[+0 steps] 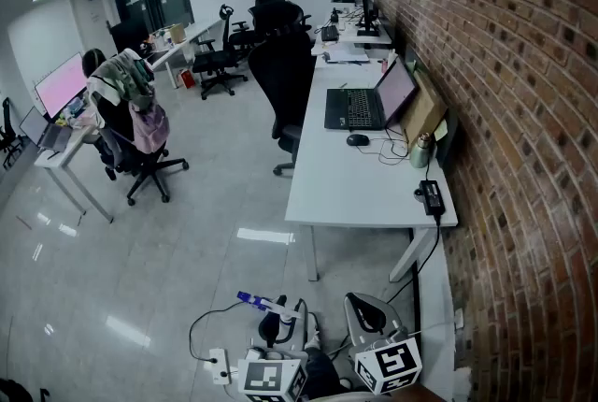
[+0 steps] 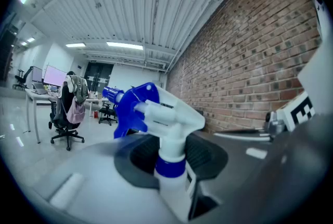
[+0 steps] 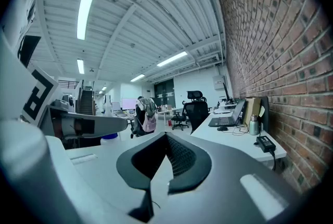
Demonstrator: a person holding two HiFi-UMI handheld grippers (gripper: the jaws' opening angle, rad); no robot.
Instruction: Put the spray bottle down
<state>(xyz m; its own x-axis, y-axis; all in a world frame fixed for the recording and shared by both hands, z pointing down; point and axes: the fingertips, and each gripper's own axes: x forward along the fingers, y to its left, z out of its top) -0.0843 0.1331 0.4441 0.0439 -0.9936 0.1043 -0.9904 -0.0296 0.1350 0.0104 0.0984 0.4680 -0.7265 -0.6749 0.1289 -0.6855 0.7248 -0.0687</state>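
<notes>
The left gripper (image 2: 171, 154) is clamped on the neck of a spray bottle (image 2: 167, 113), held up in the air low in the head view, over the floor and short of the desk. The bottle is white plastic with a blue collar, a blue trigger and a blue nozzle tip, and its head points to the left. Just beside it on the right, the right gripper (image 3: 165, 159) has its jaws closed together with nothing in them. Below them a white power strip (image 1: 218, 363) lies on the glossy pale floor (image 1: 187, 232). Further on, a long white desk (image 1: 346, 190) runs along a red brick wall (image 1: 505, 110); on it are a black power adapter (image 1: 432, 194), a metal flask (image 1: 422, 150), a mouse (image 1: 357, 139) and an open laptop (image 1: 360, 106). A black office chair (image 1: 285, 78) stands at the desk. To the left, well apart, another chair (image 1: 135, 134) is draped with clothes, near a pink-lit monitor (image 1: 61, 82).
</notes>
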